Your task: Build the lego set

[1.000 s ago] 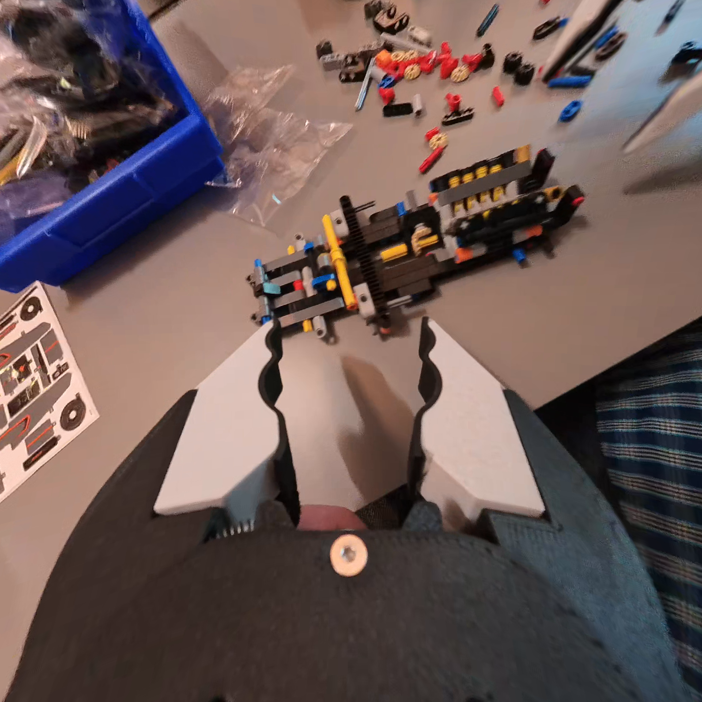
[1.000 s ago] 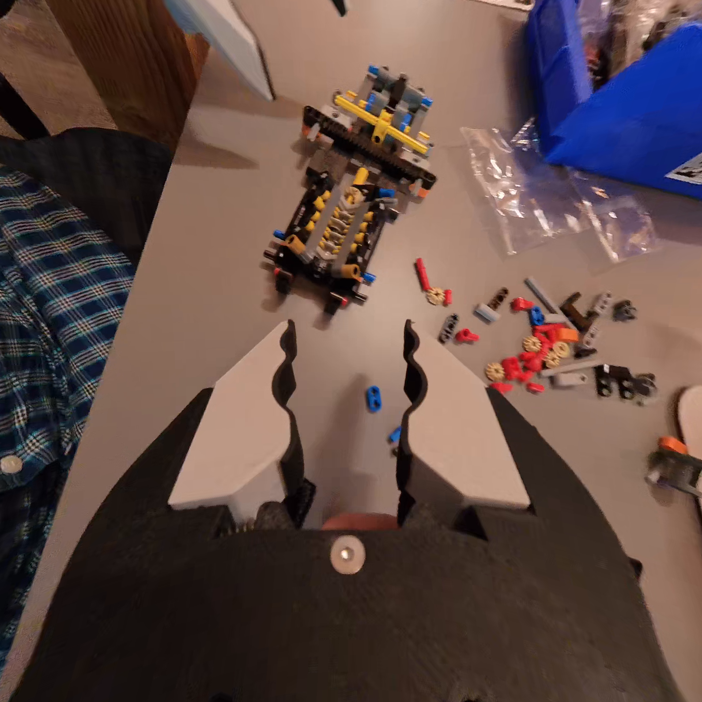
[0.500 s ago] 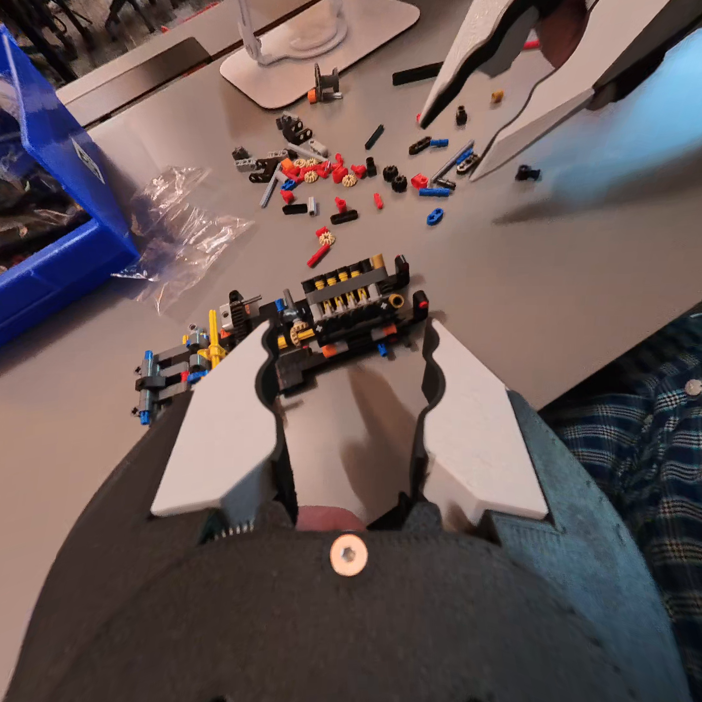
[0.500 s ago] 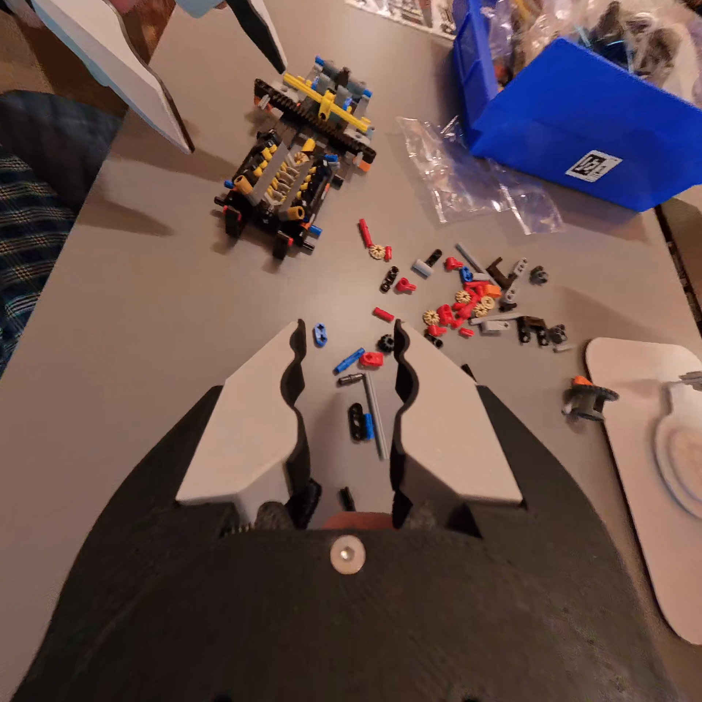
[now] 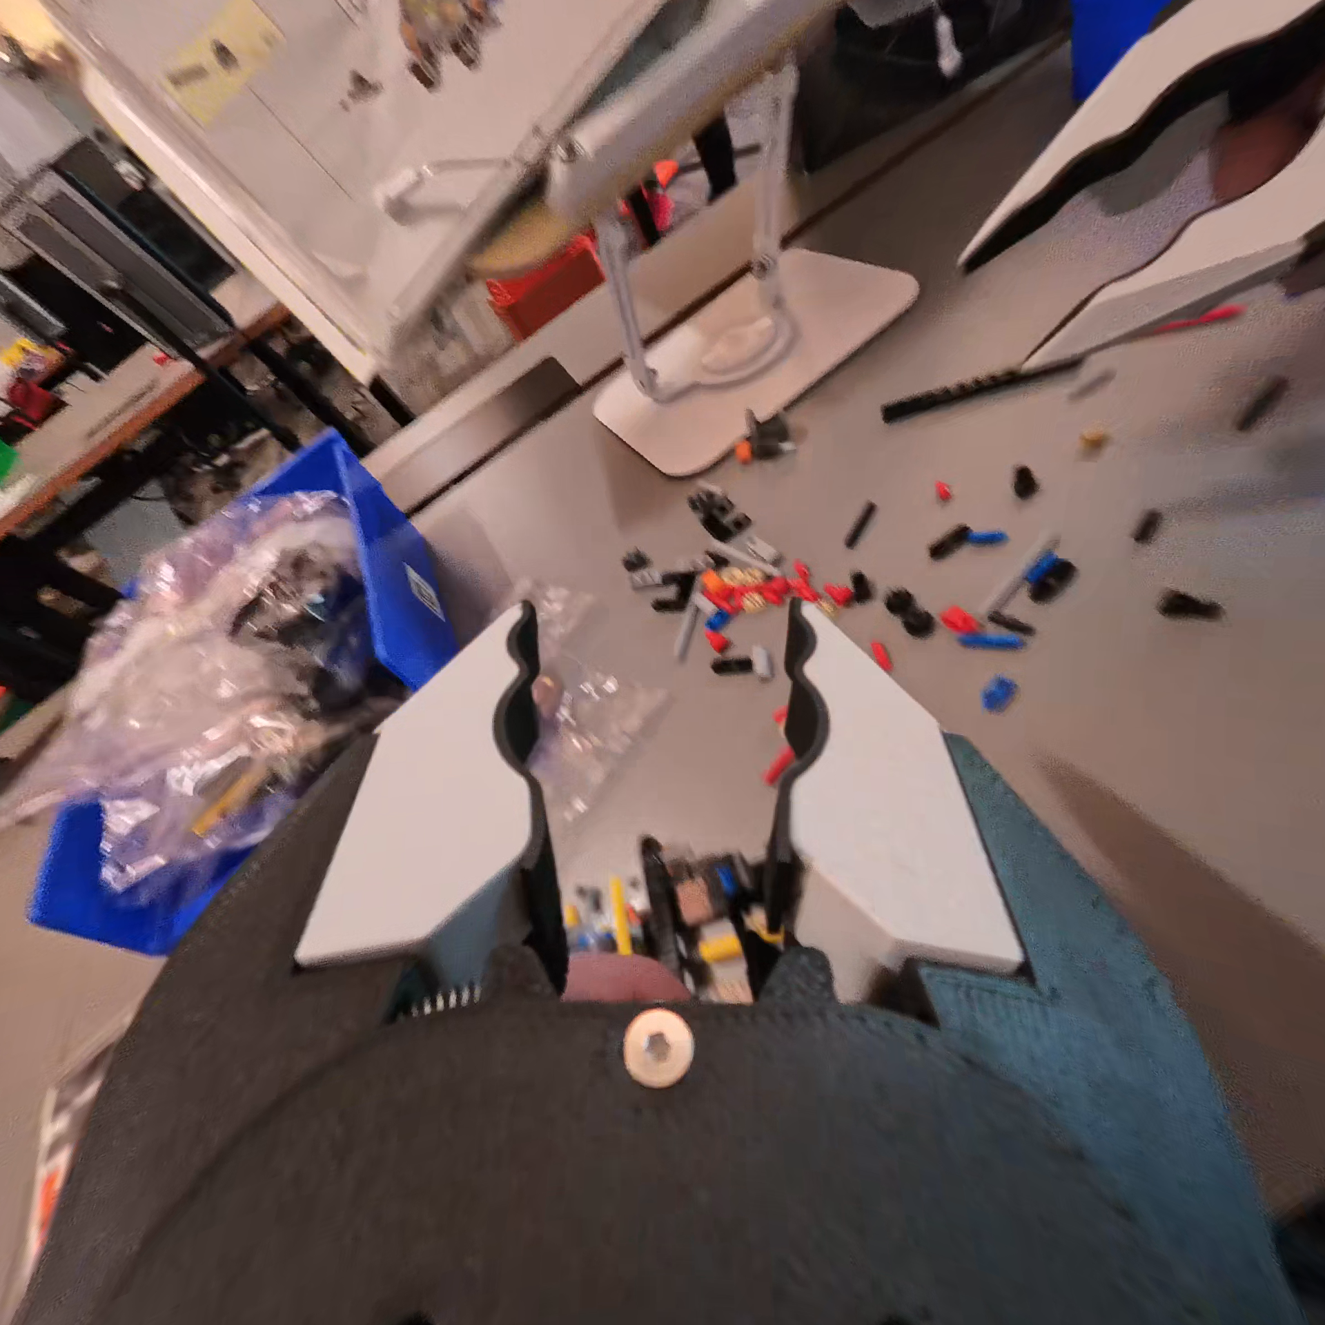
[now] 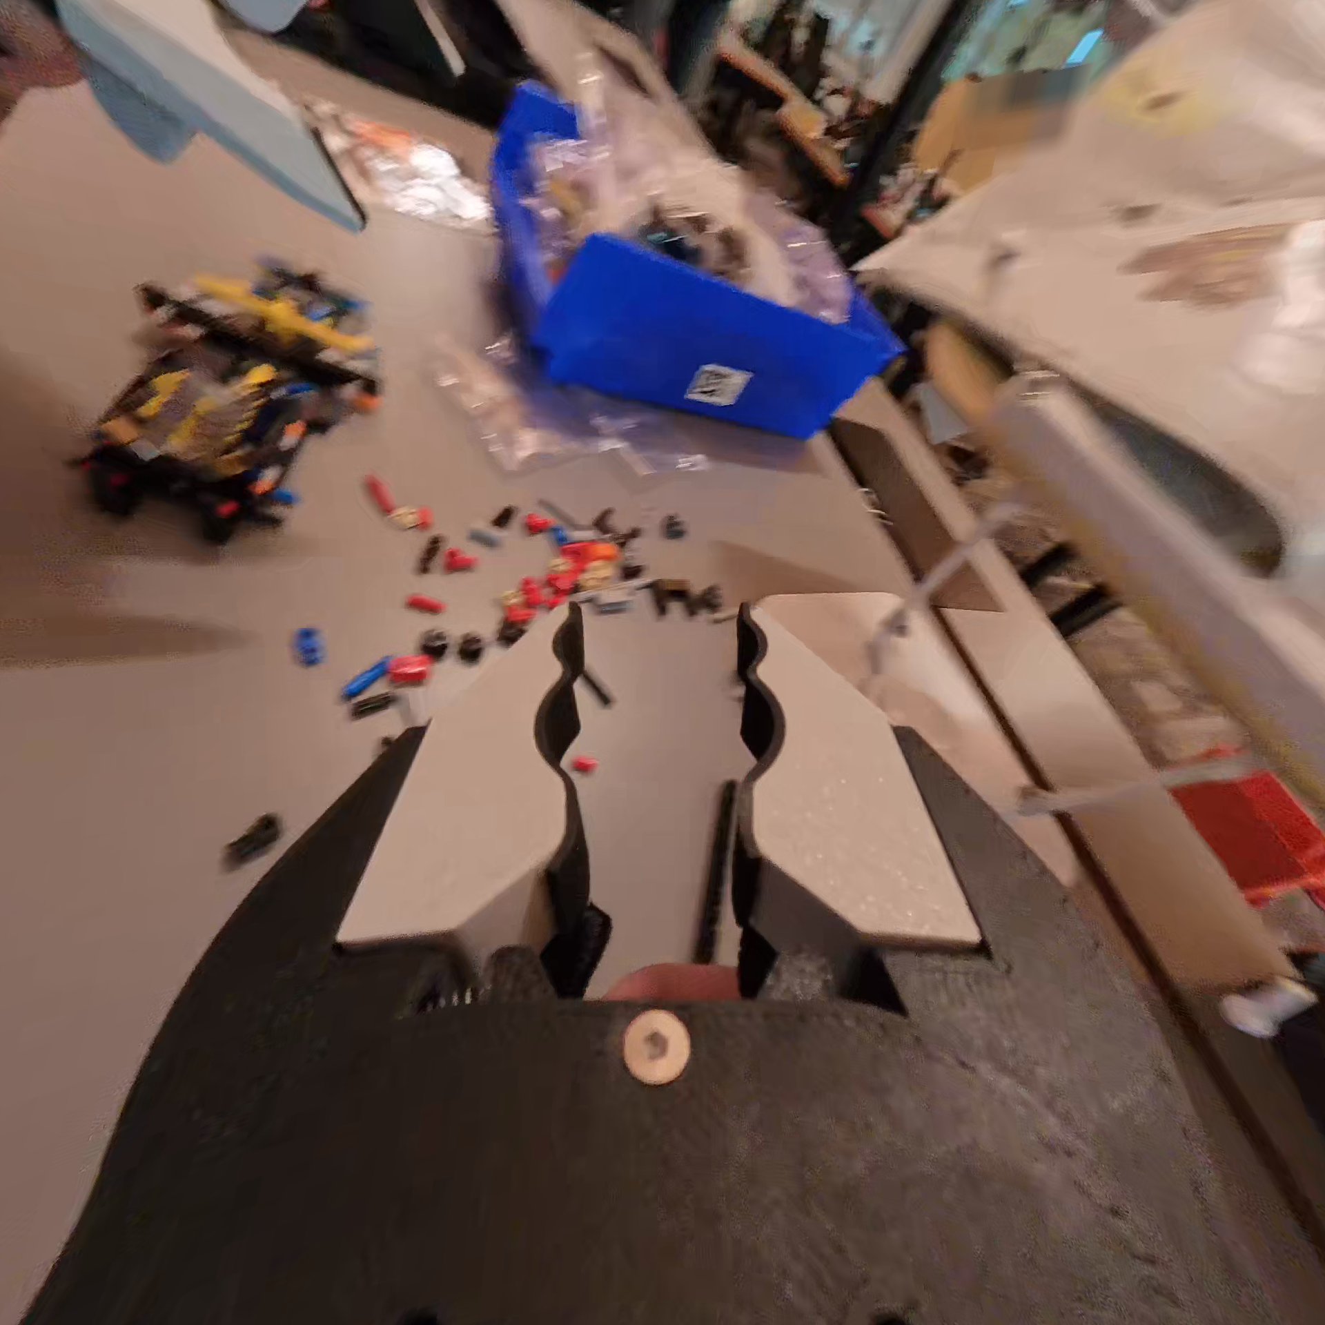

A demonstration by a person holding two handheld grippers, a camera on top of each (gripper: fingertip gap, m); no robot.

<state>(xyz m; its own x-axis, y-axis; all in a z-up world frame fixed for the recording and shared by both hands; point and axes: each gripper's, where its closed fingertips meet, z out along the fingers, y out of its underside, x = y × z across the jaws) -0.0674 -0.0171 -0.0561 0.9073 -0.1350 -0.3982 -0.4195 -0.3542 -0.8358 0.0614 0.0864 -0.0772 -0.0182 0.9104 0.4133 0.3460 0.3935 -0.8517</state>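
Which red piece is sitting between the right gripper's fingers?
The small red piece lying alone on the table, just inside the right gripper, beside its left finger. The other red pieces lie in the scattered pile beyond the fingertips.

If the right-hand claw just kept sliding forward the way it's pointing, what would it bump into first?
Probably the loose black Lego pieces just past the tips of the open right gripper, at the edge of the scattered pile. A thin black rod already lies between its fingers. Blur makes depth uncertain.
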